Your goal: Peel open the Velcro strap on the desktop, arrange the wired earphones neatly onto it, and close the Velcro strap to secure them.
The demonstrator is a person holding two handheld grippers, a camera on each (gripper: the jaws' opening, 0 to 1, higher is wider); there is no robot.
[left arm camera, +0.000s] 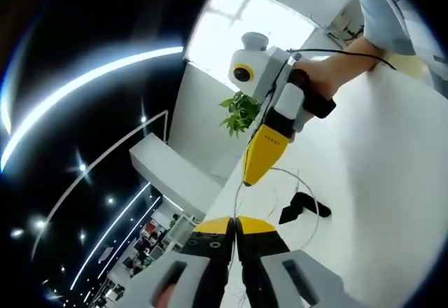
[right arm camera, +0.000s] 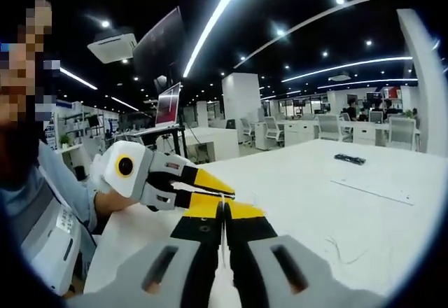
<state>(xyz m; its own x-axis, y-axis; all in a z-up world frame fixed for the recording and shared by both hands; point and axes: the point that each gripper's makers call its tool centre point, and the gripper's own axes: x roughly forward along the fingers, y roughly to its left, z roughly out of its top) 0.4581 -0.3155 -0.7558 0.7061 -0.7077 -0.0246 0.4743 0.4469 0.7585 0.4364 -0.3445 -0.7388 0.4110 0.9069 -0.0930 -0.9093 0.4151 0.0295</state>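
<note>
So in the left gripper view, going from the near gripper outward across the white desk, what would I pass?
Left gripper, shut at the bottom → white earphone wire looped on the desk, with the black Velcro strap inside the loop → right gripper, held in a hand → green plant.

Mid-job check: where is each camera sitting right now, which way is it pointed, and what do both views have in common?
Left gripper view: rides the left gripper, jaws together, rolled view along the white desk at the black Velcro strap, thin cable, right gripper and a hand.
Right gripper view: rides the right gripper, jaws together, facing across the desk into the office; left gripper, sleeve.
Shared: the desk, both grippers.
</note>
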